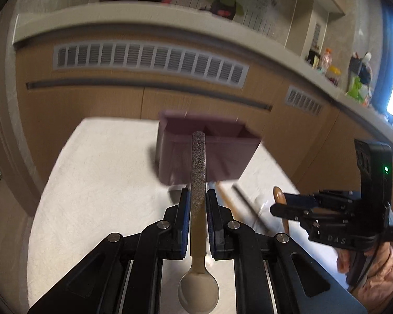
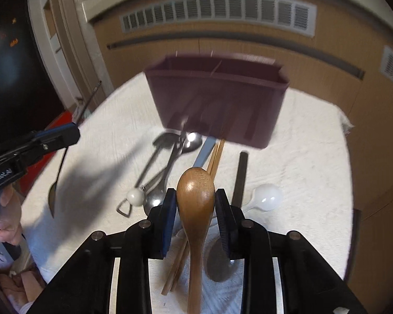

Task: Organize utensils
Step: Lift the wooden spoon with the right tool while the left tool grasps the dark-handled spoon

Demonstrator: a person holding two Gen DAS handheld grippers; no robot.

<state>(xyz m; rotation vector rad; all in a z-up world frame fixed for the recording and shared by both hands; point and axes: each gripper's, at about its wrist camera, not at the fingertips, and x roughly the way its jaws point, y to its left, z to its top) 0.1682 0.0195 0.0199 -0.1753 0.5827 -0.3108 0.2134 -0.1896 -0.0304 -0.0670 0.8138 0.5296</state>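
Two close, blurry wrist views, shared caddy [image 1: 209,154].

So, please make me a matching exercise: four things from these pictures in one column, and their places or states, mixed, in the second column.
Things
1. metal spoon
2. wooden spoon
3. white spoon
4. maroon organizer

Places or states
A. lying on the white cloth, right of a dark stick
B. standing on the cloth, behind the loose utensils
C. held in the left tool, bowl toward the camera
D. between the pads of the right tool, bowl pointing away

Pairs: 1-C, 2-D, 3-A, 4-B
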